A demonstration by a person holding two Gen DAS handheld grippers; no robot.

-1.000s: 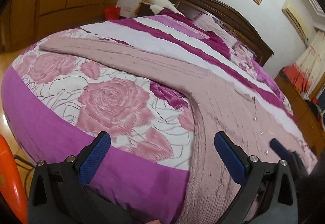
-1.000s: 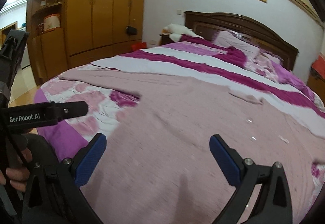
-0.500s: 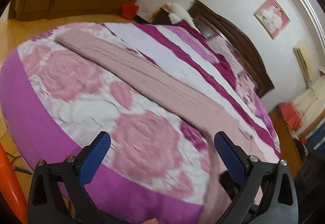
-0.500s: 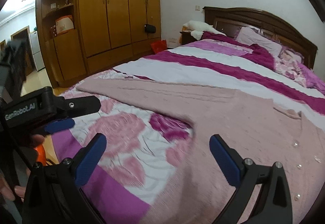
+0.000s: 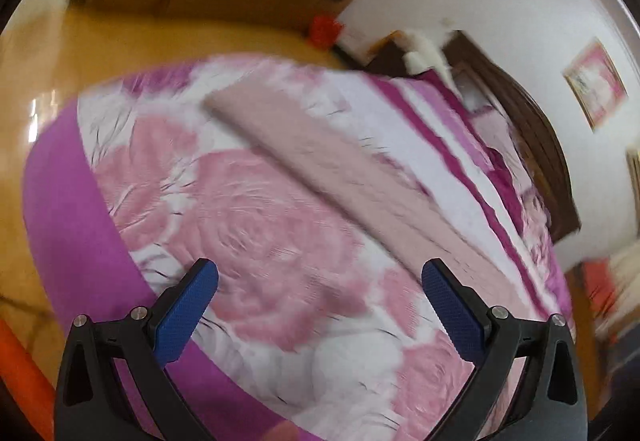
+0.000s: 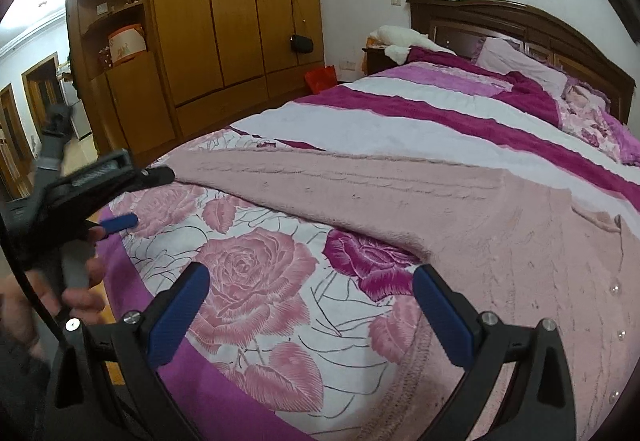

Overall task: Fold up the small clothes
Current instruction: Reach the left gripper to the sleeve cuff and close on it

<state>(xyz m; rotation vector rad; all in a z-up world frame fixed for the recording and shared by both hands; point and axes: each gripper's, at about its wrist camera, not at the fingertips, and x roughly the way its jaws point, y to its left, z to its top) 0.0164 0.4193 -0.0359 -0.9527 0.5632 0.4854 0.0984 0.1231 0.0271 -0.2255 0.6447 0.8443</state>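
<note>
A bed (image 6: 400,129) is filling most of both views, covered by a bedspread (image 6: 256,281) with pink and magenta roses on white at the near end and magenta and white stripes farther back. A dark wooden headboard (image 6: 520,25) is standing at the far end, and a wooden wardrobe (image 6: 224,21) is lining the far left wall.

A pale pink knitted cardigan (image 6: 500,241) is lying flat on the bedspread. Its body is occupying the near right part of the bed, with small clear buttons (image 6: 615,287) showing along the right edge. One sleeve (image 6: 320,177) is extending leftward across the bed toward the left edge. In the left wrist view the same sleeve (image 5: 340,169) is running diagonally from far left to near right; that view is motion-blurred.

The right gripper (image 6: 310,317) is hovering over the rose print near the foot of the bed, its blue-padded jaws spread wide and holding nothing. The cardigan's edge is lying just right of its right finger.

The left gripper (image 5: 320,305) is also spread wide and empty, above the rose print with the sleeve beyond it. In the right wrist view the left gripper (image 6: 132,197) is appearing at the left edge, close to the sleeve's end, held by a hand (image 6: 76,281).
</note>
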